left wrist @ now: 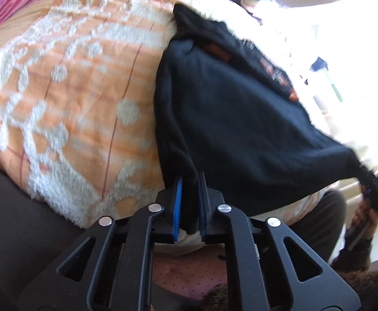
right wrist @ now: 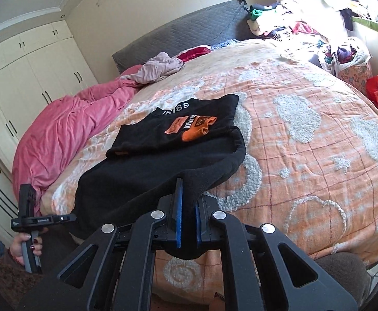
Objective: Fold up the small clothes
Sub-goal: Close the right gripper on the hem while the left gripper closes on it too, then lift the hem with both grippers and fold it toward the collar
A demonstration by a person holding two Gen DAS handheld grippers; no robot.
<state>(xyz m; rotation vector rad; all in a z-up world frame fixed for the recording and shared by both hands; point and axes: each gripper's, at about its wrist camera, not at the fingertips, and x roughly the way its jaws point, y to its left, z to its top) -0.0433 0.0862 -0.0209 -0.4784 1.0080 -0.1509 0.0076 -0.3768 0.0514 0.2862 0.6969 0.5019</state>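
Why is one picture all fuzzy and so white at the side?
Left wrist view: the bedspread and black sweater are smeared by motion blur, and sunlight washes out the right edge. Right wrist view: sharp, but the fisheye lens bends the bed round, and the window corner glares white.

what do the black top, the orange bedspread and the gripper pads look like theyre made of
Black top: soft matte knit, probably fleecy cotton; it drapes limply, with a glossier orange print.
Orange bedspread: crinkled woven cloth with raised, tufted white cloud shapes.
Left gripper pads: blue, ribbed, likely rubber.
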